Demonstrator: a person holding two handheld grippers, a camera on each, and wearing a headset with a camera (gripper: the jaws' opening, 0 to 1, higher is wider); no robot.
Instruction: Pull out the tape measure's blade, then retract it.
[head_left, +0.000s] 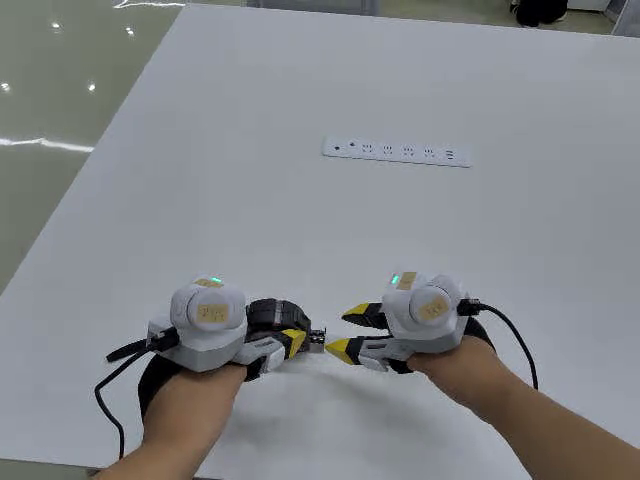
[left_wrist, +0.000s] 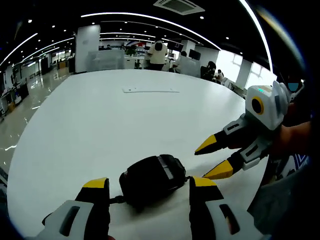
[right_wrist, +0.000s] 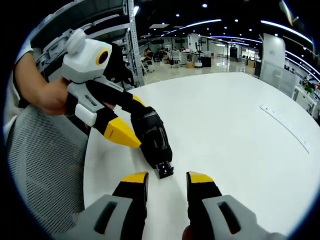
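Lying on the white bench (head_left: 300, 200) near its front edge, the black tape measure (right_wrist: 152, 135) is clamped across its case by the left gripper (left_wrist: 148, 182). Its long axis is directed toward the right gripper (right_wrist: 167, 177), whose jaws are parted beside the blade tip (right_wrist: 165, 170), untouched.

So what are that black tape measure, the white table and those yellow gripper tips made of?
The rounded black tape measure looks like matte plastic, maybe rubber-coated: dull, ribbed, few highlights. The broad white table seems smooth laminate or painted board: even, seamless, faint sheen. The yellow fingertips look like hard moulded plastic, uniformly coloured; I can't be sure.
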